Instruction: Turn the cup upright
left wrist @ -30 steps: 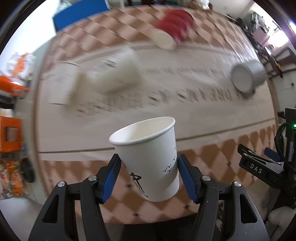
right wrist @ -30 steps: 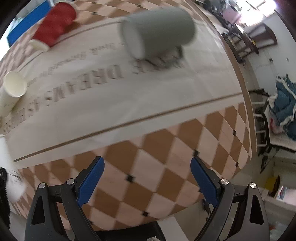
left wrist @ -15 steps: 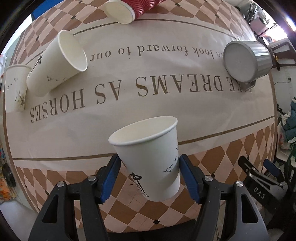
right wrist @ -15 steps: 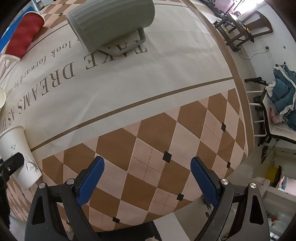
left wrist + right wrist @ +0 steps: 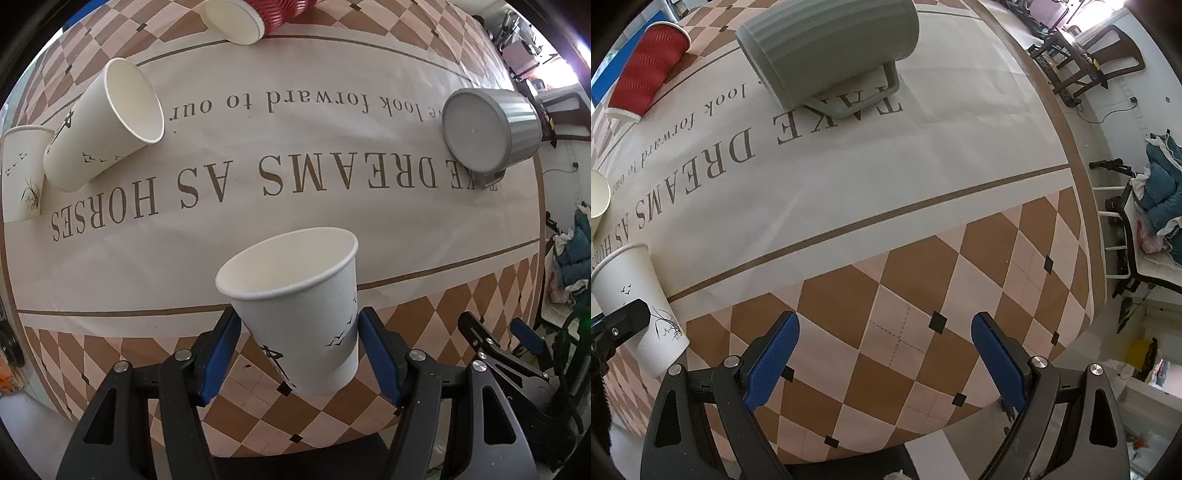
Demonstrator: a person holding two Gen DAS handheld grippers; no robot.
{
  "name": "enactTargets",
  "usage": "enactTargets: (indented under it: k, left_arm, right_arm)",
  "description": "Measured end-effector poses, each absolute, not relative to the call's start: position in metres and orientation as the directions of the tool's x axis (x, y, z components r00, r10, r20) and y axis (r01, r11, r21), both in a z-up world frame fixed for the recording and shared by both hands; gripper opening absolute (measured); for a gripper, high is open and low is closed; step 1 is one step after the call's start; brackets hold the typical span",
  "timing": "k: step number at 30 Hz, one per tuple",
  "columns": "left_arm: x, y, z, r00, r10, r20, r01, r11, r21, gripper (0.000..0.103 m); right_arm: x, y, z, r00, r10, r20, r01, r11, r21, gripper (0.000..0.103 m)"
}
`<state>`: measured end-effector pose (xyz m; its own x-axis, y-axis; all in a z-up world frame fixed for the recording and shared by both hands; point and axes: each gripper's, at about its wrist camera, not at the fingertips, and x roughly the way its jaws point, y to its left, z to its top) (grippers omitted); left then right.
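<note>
My left gripper is shut on a white paper cup with bird prints, mouth up, slightly tilted, near the table's front edge. The same cup shows at the left of the right wrist view; its base looks at or near the tablecloth. My right gripper is open and empty over the checkered border. A second white paper cup lies on its side at the far left. A third white cup stands upright beside it.
A grey ribbed mug lies on its side on the cloth, also in the left wrist view. A red ribbed cup lies on its side at the back. The table edge drops off right, chairs beyond.
The left gripper with the white cup has come lower and closer to the table. The right gripper has moved toward the front checkered border, still open.
</note>
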<state>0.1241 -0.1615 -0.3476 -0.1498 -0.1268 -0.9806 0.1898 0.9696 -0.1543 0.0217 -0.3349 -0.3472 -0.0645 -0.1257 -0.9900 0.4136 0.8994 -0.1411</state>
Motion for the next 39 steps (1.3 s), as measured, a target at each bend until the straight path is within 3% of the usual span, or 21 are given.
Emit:
enactTargets:
  k: [18,22,33,39]
  left_arm:
    - [0.124,-0.157,-0.348,-0.152,-0.144,-0.978,0.159,0.973,-0.168,0.063]
    - [0.125,-0.162,-0.343,-0.116,-0.126,-0.985,0.177,0.973,-0.145,0.076]
    - [0.107,-0.136,-0.288,0.042,-0.121,-0.992,0.149,0.982,-0.114,0.077]
    - [0.093,-0.070,-0.251,0.228,0.045,-0.973,0.067,0.996,0.062,0.078]
  right_arm:
    - [0.020,-0.334,-0.337,-0.049,-0.114,-0.992,0.420,0.899,-0.124,0.095]
    - [0.017,-0.339,-0.337,-0.047,-0.114,-0.992,0.427,0.896,-0.123,0.095]
    - [0.019,-0.335,-0.320,-0.007,-0.090,-0.996,0.421,0.903,-0.084,0.095]
    - [0.035,-0.306,-0.292,0.058,-0.009,-0.998,0.326,0.945,0.010,0.096]
